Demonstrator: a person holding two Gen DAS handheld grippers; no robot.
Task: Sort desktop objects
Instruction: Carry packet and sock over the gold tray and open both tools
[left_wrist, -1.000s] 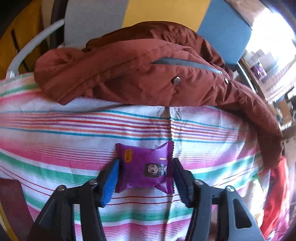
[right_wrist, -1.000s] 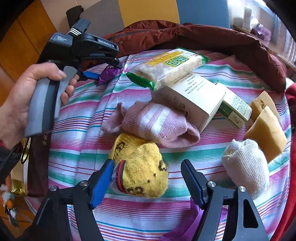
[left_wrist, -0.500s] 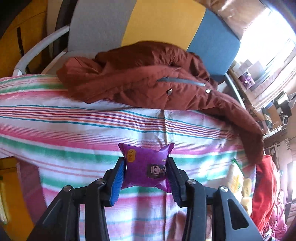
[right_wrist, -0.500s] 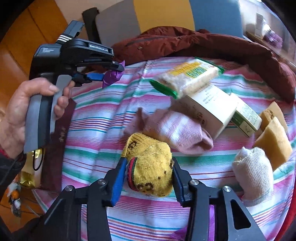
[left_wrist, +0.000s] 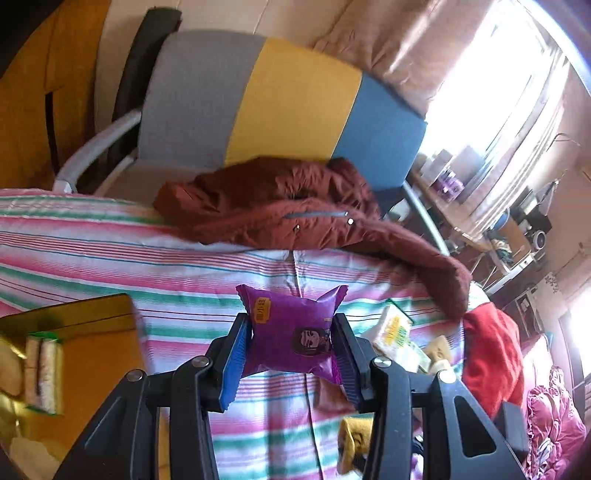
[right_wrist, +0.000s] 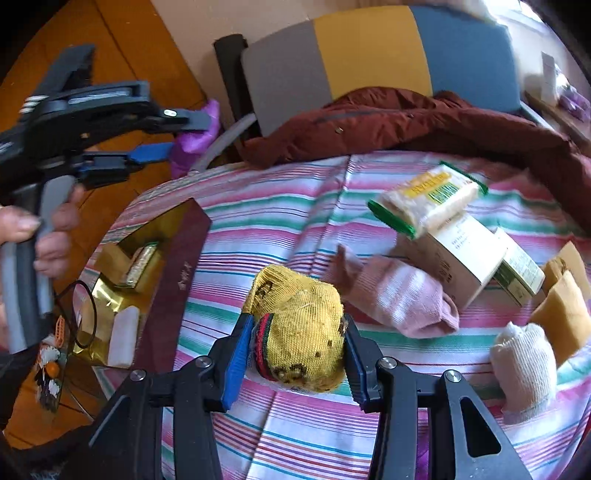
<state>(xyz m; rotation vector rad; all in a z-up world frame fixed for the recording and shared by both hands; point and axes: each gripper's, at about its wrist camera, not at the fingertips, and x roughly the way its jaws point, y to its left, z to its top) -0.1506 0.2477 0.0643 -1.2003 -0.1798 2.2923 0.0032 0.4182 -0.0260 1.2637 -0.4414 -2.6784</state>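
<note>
My left gripper (left_wrist: 290, 349) is shut on a purple snack packet (left_wrist: 291, 332) and holds it in the air above the striped cloth (left_wrist: 184, 273). It also shows in the right wrist view (right_wrist: 184, 136), high at the left with the purple packet (right_wrist: 195, 140). My right gripper (right_wrist: 295, 354) is shut on a rolled yellow sock (right_wrist: 299, 328) and holds it a little above the cloth (right_wrist: 288, 206).
A dark red box with a gold lining (right_wrist: 166, 280) holds snacks at the table's left edge. A pink sock (right_wrist: 402, 295), white sock (right_wrist: 524, 365), cracker packet (right_wrist: 428, 195), two cartons (right_wrist: 465, 258) and brown cakes (right_wrist: 561, 314) lie right. A maroon jacket (right_wrist: 406, 118) lies at the back.
Both grippers rose with their loads. The right gripper closed on the yellow sock and lifted it. The left one moved up and left, so the gold-lined box came into its view.
</note>
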